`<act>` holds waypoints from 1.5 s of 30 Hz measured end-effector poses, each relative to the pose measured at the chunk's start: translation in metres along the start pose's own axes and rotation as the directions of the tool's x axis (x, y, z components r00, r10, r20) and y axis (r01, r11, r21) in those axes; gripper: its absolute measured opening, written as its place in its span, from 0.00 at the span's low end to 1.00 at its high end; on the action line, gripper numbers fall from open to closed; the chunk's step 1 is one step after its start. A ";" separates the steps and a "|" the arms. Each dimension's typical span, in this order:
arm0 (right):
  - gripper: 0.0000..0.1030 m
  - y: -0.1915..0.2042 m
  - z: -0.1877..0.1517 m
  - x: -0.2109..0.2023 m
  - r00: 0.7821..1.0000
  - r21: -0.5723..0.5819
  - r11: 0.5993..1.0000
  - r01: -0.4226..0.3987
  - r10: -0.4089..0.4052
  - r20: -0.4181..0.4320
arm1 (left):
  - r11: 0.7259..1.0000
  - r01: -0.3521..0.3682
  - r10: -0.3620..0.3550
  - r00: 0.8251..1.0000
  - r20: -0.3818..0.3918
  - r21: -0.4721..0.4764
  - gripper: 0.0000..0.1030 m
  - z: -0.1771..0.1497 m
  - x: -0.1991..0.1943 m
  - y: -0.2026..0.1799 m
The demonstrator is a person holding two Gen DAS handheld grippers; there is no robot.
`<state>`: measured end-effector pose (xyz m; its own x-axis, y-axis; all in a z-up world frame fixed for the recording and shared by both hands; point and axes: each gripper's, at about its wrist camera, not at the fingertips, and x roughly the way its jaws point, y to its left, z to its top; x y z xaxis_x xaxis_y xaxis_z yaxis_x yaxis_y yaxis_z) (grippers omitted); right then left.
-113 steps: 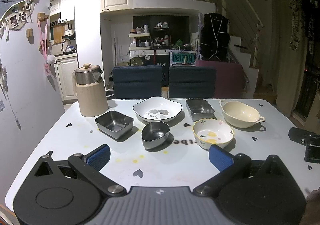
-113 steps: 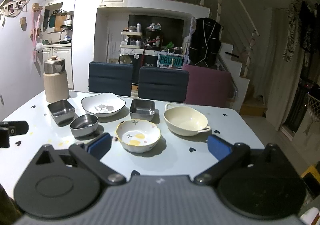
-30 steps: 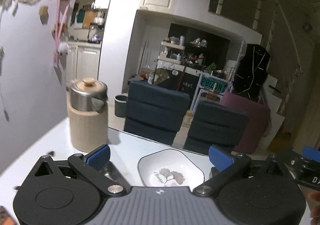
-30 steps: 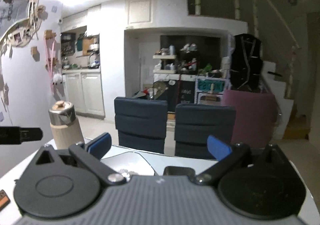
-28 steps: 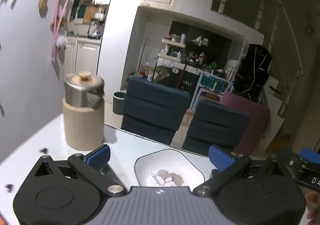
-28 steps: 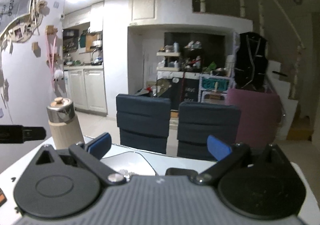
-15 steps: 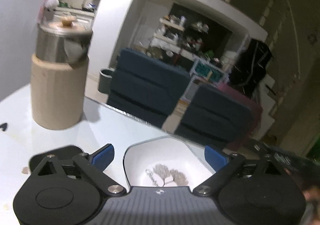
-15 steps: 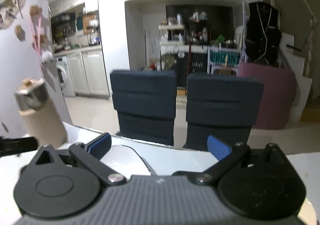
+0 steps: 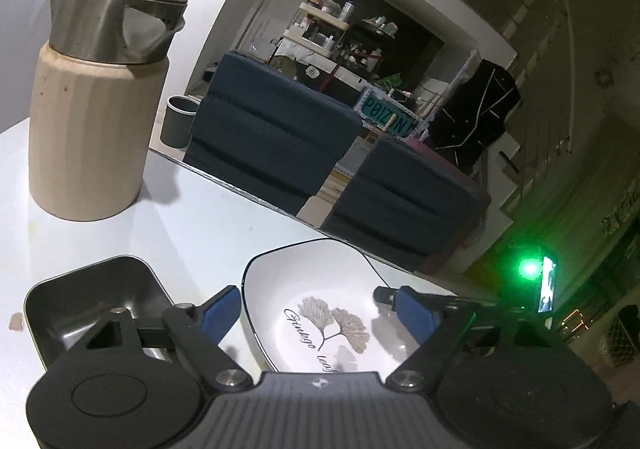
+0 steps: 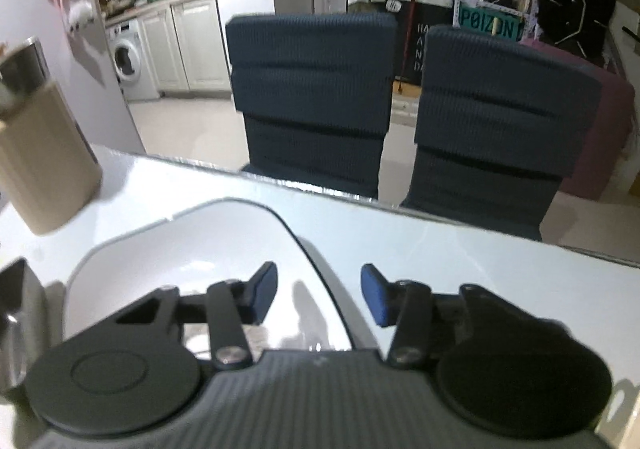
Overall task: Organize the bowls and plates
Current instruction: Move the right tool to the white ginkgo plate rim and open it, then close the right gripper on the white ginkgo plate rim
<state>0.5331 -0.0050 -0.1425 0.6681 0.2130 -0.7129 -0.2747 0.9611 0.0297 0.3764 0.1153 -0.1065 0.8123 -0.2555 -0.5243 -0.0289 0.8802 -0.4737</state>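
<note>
Right wrist view: the white plate's rim at 12 o'clock is straddled by the closing right gripper, not yet pinched, presumably for lifting.

Your left gripper hangs low over the white tabletop, its blue-padded jaws closing, one on each side of the white square-ish plate with a thin dark rim and a grey ginkgo-leaf print; neither pad presses the plate. Just left of that plate sits a square stainless-steel dish, partly behind your left finger. Further back on the left stands a beige ribbed jug with a steel lid and wooden knob. Two dark blue chairs face you across the table. At the right edge, another gripper's finger reaches over the plate's rim, with a green light glowing above.
</note>
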 end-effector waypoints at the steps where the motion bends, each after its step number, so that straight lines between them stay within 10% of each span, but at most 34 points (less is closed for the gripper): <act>1: 0.33 -0.001 0.000 0.005 1.000 0.000 1.000 0.015 -0.015 -0.017 | 1.000 -0.006 0.006 1.000 0.001 0.007 0.82 0.000 0.000 0.000; 14: 0.11 -0.003 -0.023 -0.026 0.997 0.007 1.000 0.007 -0.006 -0.074 | 0.992 0.042 -0.031 0.995 -0.092 0.117 0.68 0.010 0.025 -0.004; 19: 0.11 -0.015 -0.029 -0.037 0.994 0.056 0.997 -0.048 0.053 -0.097 | 0.980 -0.061 0.087 0.988 -0.131 0.191 0.52 0.018 0.044 0.004; 45: 0.15 -0.033 -0.029 -0.018 0.987 0.153 0.981 -0.117 0.132 -0.092 | 0.922 -0.123 0.242 0.923 -0.298 0.368 0.24 0.003 0.099 0.000</act>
<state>0.5103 -0.0456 -0.1514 0.5597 0.3213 -0.7638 -0.2419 0.9450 0.2203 0.4581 0.0915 -0.1566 0.5694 -0.1420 -0.8097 0.0878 0.9898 -0.1118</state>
